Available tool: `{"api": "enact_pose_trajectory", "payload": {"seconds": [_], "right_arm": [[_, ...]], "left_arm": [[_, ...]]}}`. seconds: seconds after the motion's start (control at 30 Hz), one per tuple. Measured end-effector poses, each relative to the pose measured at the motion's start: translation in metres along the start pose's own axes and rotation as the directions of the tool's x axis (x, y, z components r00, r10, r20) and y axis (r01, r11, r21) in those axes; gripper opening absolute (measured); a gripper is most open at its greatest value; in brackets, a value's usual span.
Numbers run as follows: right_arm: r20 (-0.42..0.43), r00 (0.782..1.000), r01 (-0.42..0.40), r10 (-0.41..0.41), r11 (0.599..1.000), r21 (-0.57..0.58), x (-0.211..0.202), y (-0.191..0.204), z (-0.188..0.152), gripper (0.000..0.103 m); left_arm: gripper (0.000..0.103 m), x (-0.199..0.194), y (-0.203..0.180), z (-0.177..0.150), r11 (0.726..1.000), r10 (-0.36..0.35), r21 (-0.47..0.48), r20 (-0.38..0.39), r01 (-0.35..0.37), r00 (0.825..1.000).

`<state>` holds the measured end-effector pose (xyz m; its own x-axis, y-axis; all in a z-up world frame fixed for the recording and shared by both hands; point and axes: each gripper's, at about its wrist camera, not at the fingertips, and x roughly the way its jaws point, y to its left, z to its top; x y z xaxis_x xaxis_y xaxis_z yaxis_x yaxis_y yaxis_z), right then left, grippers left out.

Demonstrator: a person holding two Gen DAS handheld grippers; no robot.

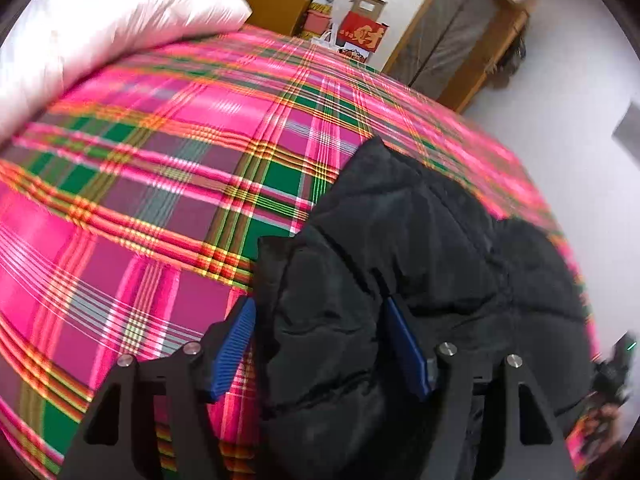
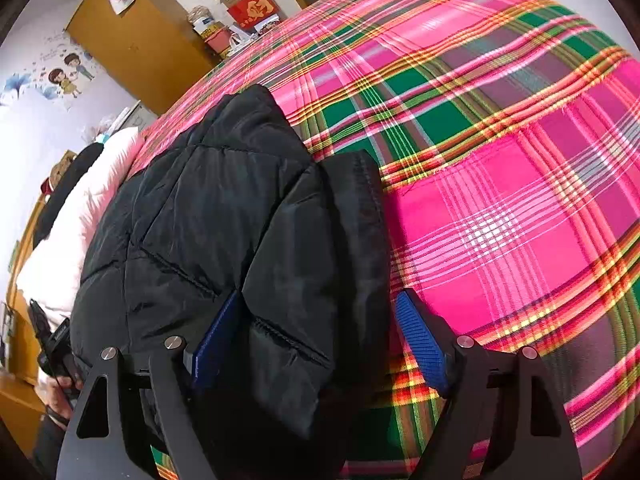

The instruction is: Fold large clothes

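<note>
A black puffer jacket (image 1: 420, 248) lies on the pink and green plaid bedcover (image 1: 160, 152). My left gripper (image 1: 324, 344) has its jaws wide apart, and a thick fold of the jacket sits between the blue pads (image 1: 236, 344). In the right wrist view the jacket (image 2: 208, 208) fills the left half. My right gripper (image 2: 320, 340) is also wide open around the jacket's edge and a sleeve cuff (image 2: 356, 200). Neither pair of pads presses the fabric.
A white quilted garment (image 1: 100, 28) lies at the bed's far side, also in the right wrist view (image 2: 72, 232). Wooden wardrobe (image 2: 136, 44), red boxes (image 2: 252, 8) and a door (image 1: 452, 40) stand beyond the bed. The plaid bedcover (image 2: 520, 160) stretches to the right.
</note>
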<state>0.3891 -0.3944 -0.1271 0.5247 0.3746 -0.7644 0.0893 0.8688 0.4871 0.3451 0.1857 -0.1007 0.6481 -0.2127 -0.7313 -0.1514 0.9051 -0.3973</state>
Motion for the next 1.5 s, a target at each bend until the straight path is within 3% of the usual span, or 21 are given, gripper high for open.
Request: {"api": "enact_pose_trajectory", "payload": {"seconds": [0.23,0.4,0.6,1.0,1.07,1.17,1.23,1.3,1.4,1.5], "right_arm": [[-0.016,0.999,-0.046,0.046,0.999,0.022,0.006,-0.008,0.001,0.078],[-0.047,0.994,-0.098,0.101,0.993,0.06,0.022,-0.018,-0.001,0.079],[-0.053,0.993,-0.103,0.107,0.992,0.071,0.027,-0.013,-0.003,0.079],[-0.078,0.987,-0.138,0.138,0.99,0.015,0.044,-0.003,0.003,0.08],[-0.089,0.98,-0.177,0.179,0.984,0.025,0.046,-0.002,0.005,0.064],[-0.088,0.98,-0.179,0.178,0.984,0.005,0.046,0.006,0.005,0.048],[-0.083,0.982,-0.169,0.168,0.986,-0.012,0.045,0.012,0.007,0.043],[-0.076,0.984,-0.162,0.159,0.987,-0.025,0.043,0.016,0.006,0.037],[-0.062,0.99,-0.131,0.127,0.99,-0.054,0.038,0.024,0.008,0.031],[-0.04,0.995,-0.098,0.095,0.992,-0.081,0.029,0.033,0.009,0.027]], "left_arm": [[0.071,0.007,0.012,-0.004,0.994,-0.072,-0.083,-0.013,0.071,0.997],[0.075,0.027,0.029,-0.013,0.969,-0.163,-0.2,-0.066,0.147,0.984],[0.075,0.03,0.01,-0.018,0.985,-0.115,-0.141,-0.085,0.102,0.99],[0.076,0.046,0.004,-0.02,0.986,-0.128,-0.119,-0.124,0.113,0.984],[0.076,0.047,0.003,-0.019,0.987,-0.127,-0.117,-0.128,0.112,0.984],[0.076,0.048,-0.002,-0.018,0.99,-0.113,-0.095,-0.136,0.101,0.984],[0.071,0.048,-0.006,-0.018,0.994,-0.091,-0.065,-0.137,0.083,0.986],[0.055,0.044,-0.015,-0.018,0.998,-0.061,-0.022,-0.122,0.059,0.991],[0.039,0.037,-0.03,-0.014,0.999,-0.004,0.036,-0.102,0.007,0.995],[0.029,0.025,-0.033,-0.009,0.999,0.023,0.049,-0.082,-0.019,0.996]]}}
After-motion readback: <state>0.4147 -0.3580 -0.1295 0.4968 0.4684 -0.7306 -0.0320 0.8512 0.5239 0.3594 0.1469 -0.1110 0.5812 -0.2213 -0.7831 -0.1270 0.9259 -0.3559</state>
